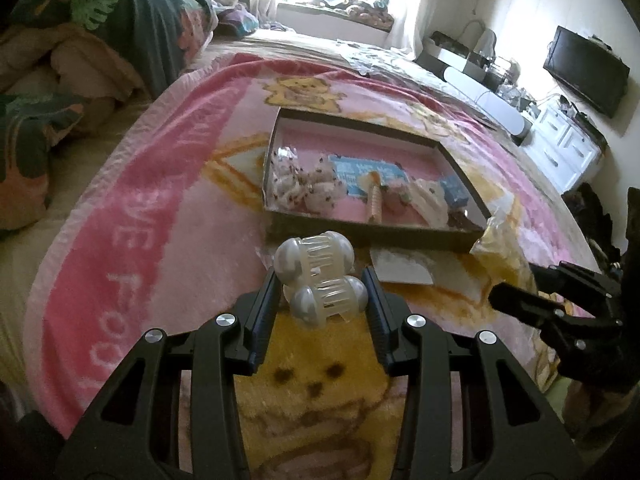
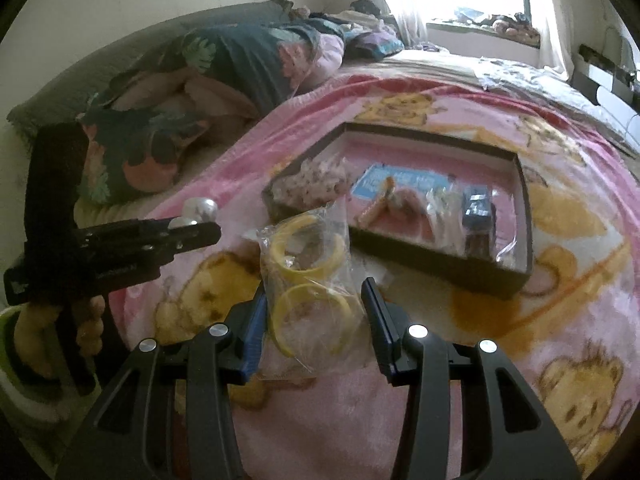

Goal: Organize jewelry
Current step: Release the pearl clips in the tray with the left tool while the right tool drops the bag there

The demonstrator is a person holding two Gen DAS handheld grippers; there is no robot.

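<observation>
My left gripper (image 1: 322, 280) is shut on a pearly white hair claw clip (image 1: 318, 274) and holds it above the pink bear blanket, just short of the shallow dark tray (image 1: 360, 236). The tray holds several small jewelry pieces, bagged items and a blue card (image 1: 366, 174). In the right wrist view my right gripper (image 2: 314, 292) has its jaws around a clear bag of yellow bangles (image 2: 308, 276), which lies against the tray's near edge (image 2: 420, 258). The left gripper (image 2: 192, 228) with the clip shows at the left there.
The pink blanket (image 1: 160, 208) covers a bed. Pillows and bedding (image 1: 100, 52) are piled at the far left. A white paper (image 1: 400, 266) lies in front of the tray. A TV (image 1: 586, 70) and white cabinet stand at the right.
</observation>
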